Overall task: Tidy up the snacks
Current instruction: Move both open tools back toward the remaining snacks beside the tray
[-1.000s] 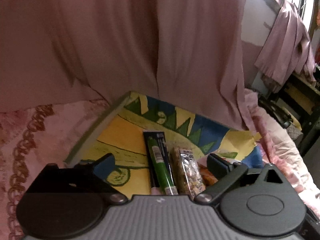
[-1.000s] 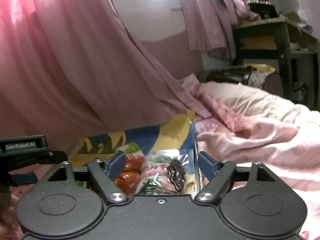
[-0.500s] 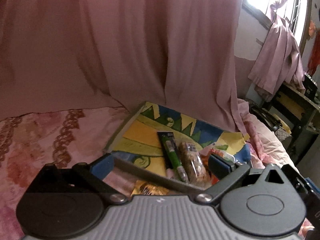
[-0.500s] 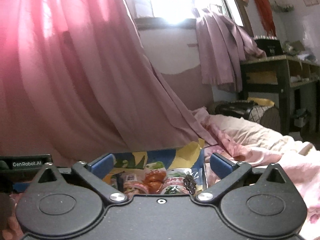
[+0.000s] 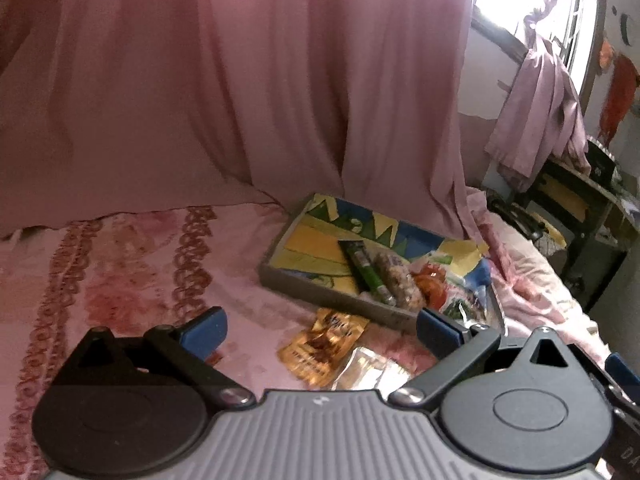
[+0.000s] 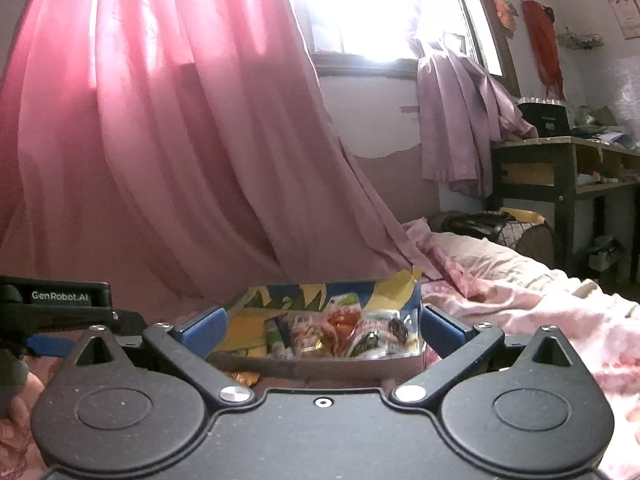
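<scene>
A colourful tray [image 5: 304, 240] lies on the pink bedspread and holds a green stick pack [image 5: 366, 270], a nut bar [image 5: 396, 280] and red and green snack bags [image 5: 434, 284]. A gold snack packet [image 5: 324, 344] and a clear wrapper [image 5: 370, 368] lie on the bed in front of the tray. My left gripper [image 5: 320, 328] is open and empty, above the gold packet. My right gripper [image 6: 320, 326] is open and empty, just short of the tray's near wall [image 6: 320, 366]; the snack bags [image 6: 352, 332] show between its fingers.
A pink curtain [image 5: 240, 100] hangs right behind the tray. Rumpled pink bedding [image 6: 540, 320] lies to the right. A dark wooden desk [image 6: 568, 168] stands at the far right beside a window. The left gripper's body [image 6: 60, 304] shows at the right view's left edge.
Both grippers have pulled back from the tray, which now looks smaller and farther. The gold packet and clear wrapper on the bed have come into the left view.
</scene>
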Tool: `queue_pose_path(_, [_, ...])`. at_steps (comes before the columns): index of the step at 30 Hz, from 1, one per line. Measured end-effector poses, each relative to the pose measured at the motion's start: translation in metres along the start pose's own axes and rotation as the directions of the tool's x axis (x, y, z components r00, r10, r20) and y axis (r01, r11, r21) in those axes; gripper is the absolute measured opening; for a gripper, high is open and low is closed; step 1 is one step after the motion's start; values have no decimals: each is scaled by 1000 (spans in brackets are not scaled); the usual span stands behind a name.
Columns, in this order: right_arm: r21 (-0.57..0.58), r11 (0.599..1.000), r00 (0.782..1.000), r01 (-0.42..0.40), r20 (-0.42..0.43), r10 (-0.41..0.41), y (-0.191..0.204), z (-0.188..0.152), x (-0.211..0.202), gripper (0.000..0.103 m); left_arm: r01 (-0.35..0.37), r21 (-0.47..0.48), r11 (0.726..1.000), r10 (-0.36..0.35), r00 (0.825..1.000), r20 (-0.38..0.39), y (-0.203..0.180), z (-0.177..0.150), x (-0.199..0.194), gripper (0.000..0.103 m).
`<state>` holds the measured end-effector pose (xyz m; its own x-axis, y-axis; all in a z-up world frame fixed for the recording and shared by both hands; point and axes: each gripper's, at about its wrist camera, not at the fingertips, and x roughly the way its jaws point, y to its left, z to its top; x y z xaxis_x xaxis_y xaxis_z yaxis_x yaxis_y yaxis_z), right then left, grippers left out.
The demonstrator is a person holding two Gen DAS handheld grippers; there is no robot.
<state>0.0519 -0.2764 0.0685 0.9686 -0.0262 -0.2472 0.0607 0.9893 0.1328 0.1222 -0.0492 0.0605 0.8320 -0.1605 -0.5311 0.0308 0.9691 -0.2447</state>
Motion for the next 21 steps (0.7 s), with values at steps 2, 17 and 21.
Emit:
queue_pose_path(2, [-1,1000,1000,3,-12,-3,4,-6,-10,102,-6,18,1000,6,1000,3,6,-7,-8,103])
queue_pose_path(17, [-34,999,982,23,-184,-29,30,-44,-41,102,-28,76,997,35,995,-95,34,-55,-16,103])
queue_pose_path(21, [-52,998,972,22,-231,-33,34,-52,-39,102,-29,105,994,42,991,-125,33,-63,-12,103])
